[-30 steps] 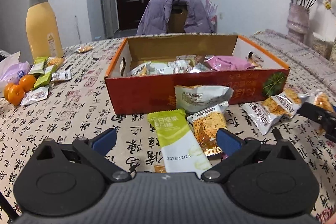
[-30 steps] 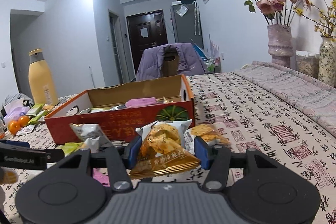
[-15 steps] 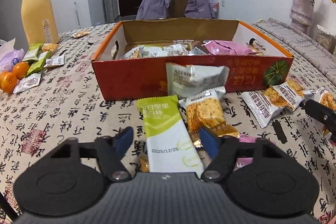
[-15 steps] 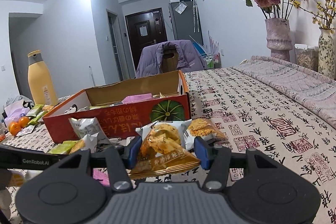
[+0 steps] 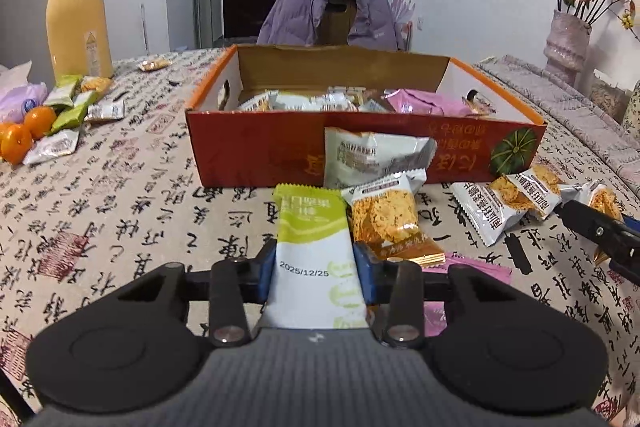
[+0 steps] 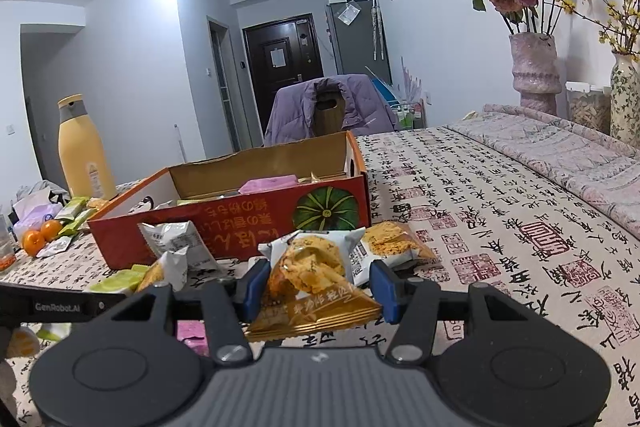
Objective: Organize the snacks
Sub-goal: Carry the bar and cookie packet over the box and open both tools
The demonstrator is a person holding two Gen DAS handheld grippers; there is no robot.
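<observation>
Bright ceiling glare, fisheye edges, sharp

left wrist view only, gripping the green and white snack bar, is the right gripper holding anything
observer: yes, the right gripper is shut on an orange and white crinkly cracker packet.
operator: over the box yet
observer: no, it is short of the red cardboard box, facing the pumpkin picture on its front wall.
operator: anything right behind it
observer: another white and orange packet lies on the patterned tablecloth just past it.
</observation>
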